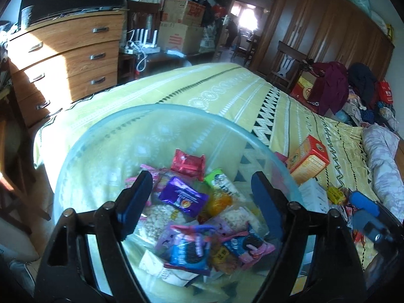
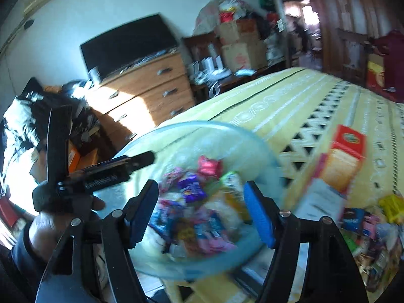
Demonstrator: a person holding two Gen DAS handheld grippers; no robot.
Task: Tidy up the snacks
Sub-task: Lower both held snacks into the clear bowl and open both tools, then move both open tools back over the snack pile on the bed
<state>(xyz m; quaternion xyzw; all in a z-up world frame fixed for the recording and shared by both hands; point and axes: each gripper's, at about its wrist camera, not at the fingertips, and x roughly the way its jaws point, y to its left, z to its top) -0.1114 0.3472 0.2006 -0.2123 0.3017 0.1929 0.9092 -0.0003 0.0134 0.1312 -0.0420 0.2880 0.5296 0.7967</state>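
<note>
A clear bluish plastic bowl (image 1: 151, 107) rests on the yellow patterned bedspread (image 1: 227, 85) and holds several snack packets, among them a purple one (image 1: 183, 198), a red one (image 1: 188, 164) and a blue cookie pack (image 1: 189, 252). My left gripper (image 1: 200, 179) hangs open over the bowl with nothing between its fingers. My right gripper (image 2: 200, 185) is also open and empty above the bowl (image 2: 197, 123); that view is blurred. An orange box (image 1: 309, 159) and a white box (image 1: 313, 194) lie right of the bowl. More loose packets (image 2: 366, 224) lie beyond them.
A wooden dresser (image 1: 70, 58) with a dark TV (image 2: 128, 43) stands left of the bed. Cardboard boxes (image 1: 181, 25) are stacked behind it. A brown wardrobe (image 1: 328, 32) lines the right wall. Clothes (image 1: 353, 85) and a grey quilt (image 1: 381, 161) lie on the bed's far right.
</note>
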